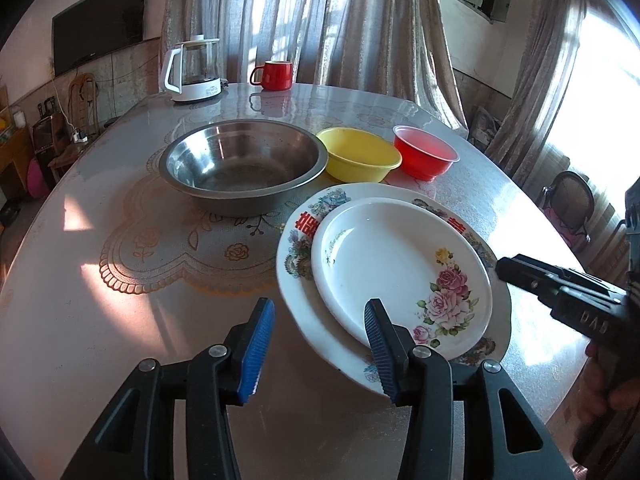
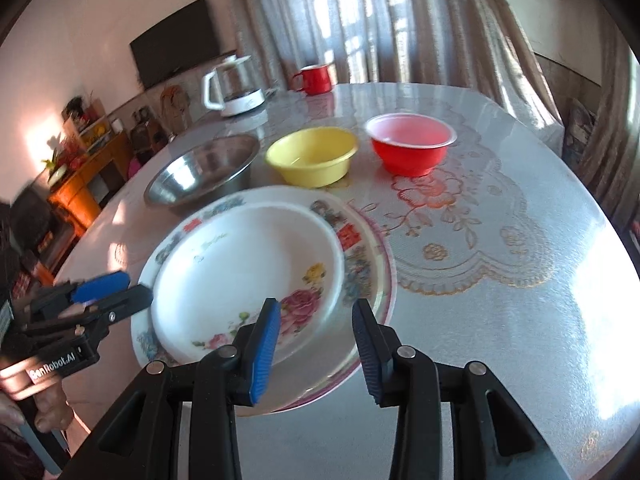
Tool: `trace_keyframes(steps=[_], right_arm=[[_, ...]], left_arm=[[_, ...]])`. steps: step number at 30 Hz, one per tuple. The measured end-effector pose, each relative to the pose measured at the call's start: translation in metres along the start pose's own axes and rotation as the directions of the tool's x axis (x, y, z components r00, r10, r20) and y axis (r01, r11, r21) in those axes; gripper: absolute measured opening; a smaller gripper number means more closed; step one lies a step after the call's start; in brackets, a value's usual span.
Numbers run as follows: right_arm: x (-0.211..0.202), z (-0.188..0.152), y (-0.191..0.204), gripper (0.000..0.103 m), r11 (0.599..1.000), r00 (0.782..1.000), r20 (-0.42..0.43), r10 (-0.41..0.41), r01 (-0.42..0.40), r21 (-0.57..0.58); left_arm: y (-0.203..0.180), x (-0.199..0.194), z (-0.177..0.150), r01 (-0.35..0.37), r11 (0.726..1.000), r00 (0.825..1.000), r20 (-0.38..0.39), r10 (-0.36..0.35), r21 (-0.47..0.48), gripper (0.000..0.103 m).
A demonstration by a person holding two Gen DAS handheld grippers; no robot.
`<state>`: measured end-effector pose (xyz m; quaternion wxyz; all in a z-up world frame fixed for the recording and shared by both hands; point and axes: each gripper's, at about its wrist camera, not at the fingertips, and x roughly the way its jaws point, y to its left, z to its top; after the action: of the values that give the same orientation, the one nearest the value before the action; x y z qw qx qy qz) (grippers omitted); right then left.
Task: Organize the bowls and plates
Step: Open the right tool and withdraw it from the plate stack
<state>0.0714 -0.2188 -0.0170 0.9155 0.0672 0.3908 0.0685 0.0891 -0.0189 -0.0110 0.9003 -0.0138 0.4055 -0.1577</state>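
2 plates sit stacked near the table's (image 1: 80,312) front edge: the small rose plate (image 1: 400,268) on the large patterned plate (image 1: 296,296). Behind them, left to right, stand the steel bowl (image 1: 244,164), yellow bowl (image 1: 362,154) and red bowl (image 1: 425,156). The left gripper (image 1: 318,344) is spread, empty, straddling the stack's left rim; the right gripper (image 2: 316,352) is likewise released over its right rim. Closing on both rims at once could, I judge, tilt the smooth plates and let the top one slide off.
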Motion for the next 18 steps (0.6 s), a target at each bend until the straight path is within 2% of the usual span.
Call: trace_keyframes(steps=[5,11,18], right_arm=[[0.006,0.001,-0.016,0.038,0.998,1.0,-0.021,-0.015,0.017,0.065],[0.015,-0.003,-0.006,0.037,0.999,0.998,-0.055,0.027,-0.026,0.025],[0.014,0.001,-0.015,0.038,0.998,0.999,-0.036,-0.001,0.003,0.063]], left_arm=[[-0.002,0.004,-0.001,-0.009,1.0,1.0,-0.015,0.009,0.005,0.048],[0.002,0.007,0.0,-0.019,1.0,1.0,-0.024,0.018,-0.005,0.048],[0.022,0.008,0.004,-0.038,0.997,0.999,-0.024,0.036,-0.069,0.048]])
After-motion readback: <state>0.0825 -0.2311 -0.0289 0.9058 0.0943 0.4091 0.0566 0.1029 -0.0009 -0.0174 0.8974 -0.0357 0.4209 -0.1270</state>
